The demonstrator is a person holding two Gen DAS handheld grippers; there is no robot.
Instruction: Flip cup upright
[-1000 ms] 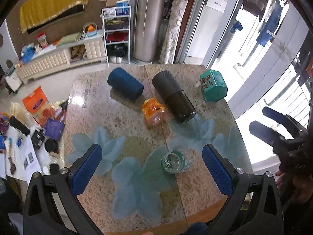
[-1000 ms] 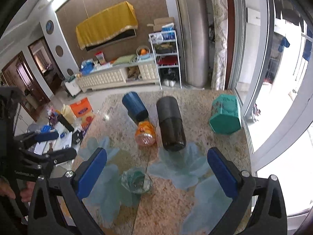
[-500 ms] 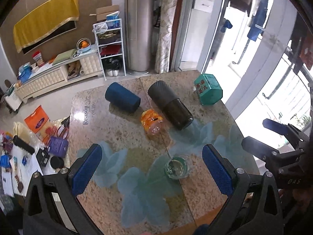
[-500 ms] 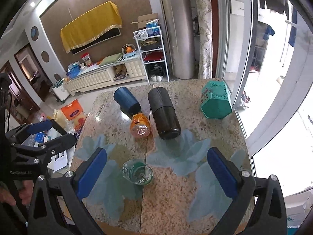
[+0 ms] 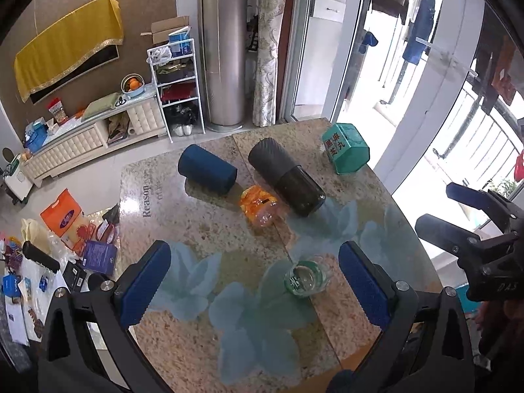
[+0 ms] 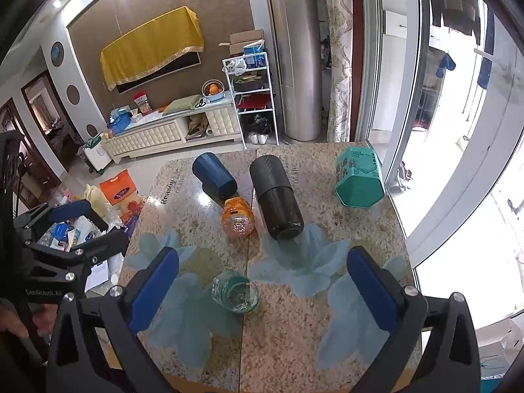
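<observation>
A small clear glass cup with a green band stands on the stone table, seen from above; it also shows in the right wrist view, between the two grippers' views. I cannot tell which end is up. My left gripper is open and empty, held high above the table's near edge. My right gripper is open and empty, also high above the table. The right gripper shows in the left wrist view at the right edge.
A blue cup, a black tumbler and an orange plastic jar lie on their sides at the table's far half. A green hexagonal box lies far right. A cluttered floor is to the left, a balcony window to the right.
Both grippers have risen and pulled back from the table, so the objects look smaller and farther. The cup and other objects have not moved. Both stay open.
</observation>
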